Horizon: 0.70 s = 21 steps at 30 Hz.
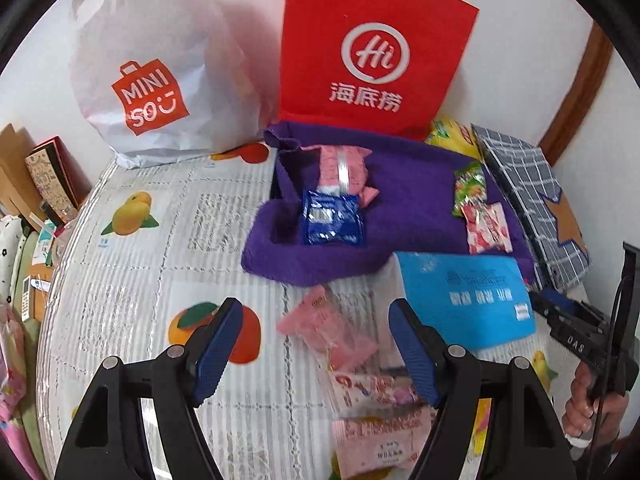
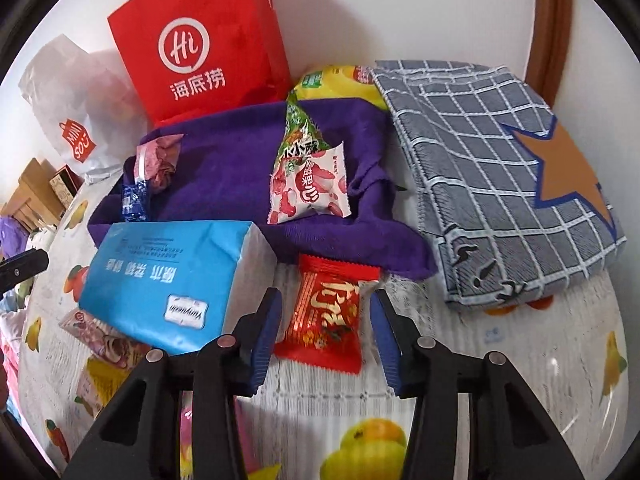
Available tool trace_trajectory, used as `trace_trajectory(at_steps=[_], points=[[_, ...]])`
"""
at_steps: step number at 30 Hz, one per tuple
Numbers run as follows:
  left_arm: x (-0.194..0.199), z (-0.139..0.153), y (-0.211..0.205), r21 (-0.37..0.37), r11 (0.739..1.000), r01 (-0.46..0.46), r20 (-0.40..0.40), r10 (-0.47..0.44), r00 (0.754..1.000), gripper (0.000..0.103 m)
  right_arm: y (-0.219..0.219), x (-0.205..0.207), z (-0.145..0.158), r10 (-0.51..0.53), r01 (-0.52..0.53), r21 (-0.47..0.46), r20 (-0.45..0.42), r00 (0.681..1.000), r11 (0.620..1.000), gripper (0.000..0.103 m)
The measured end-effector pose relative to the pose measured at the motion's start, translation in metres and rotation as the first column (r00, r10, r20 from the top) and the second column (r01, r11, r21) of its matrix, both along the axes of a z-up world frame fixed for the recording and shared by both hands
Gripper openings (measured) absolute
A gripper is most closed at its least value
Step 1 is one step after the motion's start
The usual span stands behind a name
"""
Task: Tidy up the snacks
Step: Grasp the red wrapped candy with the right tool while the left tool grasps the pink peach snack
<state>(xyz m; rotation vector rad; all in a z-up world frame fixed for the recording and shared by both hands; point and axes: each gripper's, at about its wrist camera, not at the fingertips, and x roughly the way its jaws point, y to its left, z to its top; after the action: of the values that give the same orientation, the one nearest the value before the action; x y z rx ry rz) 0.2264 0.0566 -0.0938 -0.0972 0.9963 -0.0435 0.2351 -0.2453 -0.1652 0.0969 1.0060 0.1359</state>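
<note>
The left gripper [image 1: 316,354] was held wide open above a pink snack [image 1: 328,330] on the worktop [image 1: 132,280]. The right gripper's [image 2: 326,334] jaws were spread around a red snack [image 2: 326,320], not yet closed. Its slick wrapper might be pinched askew; little room was left beside the blue pack [image 2: 168,276] and purple cloth [image 2: 228,168]

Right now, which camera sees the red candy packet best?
The right wrist view. The red candy packet lies whole and close on the tablecloth between the open jaws of the right gripper. The left wrist view does not show it at all.
</note>
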Motion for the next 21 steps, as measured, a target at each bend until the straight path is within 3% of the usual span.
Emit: trace_trajectory(at_steps=[4, 13, 16, 21], points=[[0.006, -0.004, 0.0, -0.017, 1.0, 0.006, -0.01, -0.006, 1.0, 0.074, 0.0, 0.012, -0.013, -0.006, 0.005, -0.026, -0.03, 1.0, 1.0, 0.046], [0.012, -0.008, -0.004, -0.001, 1.0, 0.014, -0.015, -0.014, 1.0, 0.074, -0.005, 0.023, -0.029, 0.017, -0.011, 0.072, -0.081, 0.997, 0.997, 0.046], [0.011, -0.007, -0.004, -0.002, 1.0, 0.017, -0.014, -0.017, 1.0, 0.074, -0.005, 0.022, -0.028, 0.029, -0.023, 0.076, -0.076, 0.997, 0.997, 0.038], [0.005, -0.005, -0.003, 0.005, 1.0, 0.014, -0.012, -0.014, 1.0, 0.074, -0.009, 0.009, -0.018, 0.042, -0.039, 0.059, -0.044, 0.998, 0.998, 0.038]])
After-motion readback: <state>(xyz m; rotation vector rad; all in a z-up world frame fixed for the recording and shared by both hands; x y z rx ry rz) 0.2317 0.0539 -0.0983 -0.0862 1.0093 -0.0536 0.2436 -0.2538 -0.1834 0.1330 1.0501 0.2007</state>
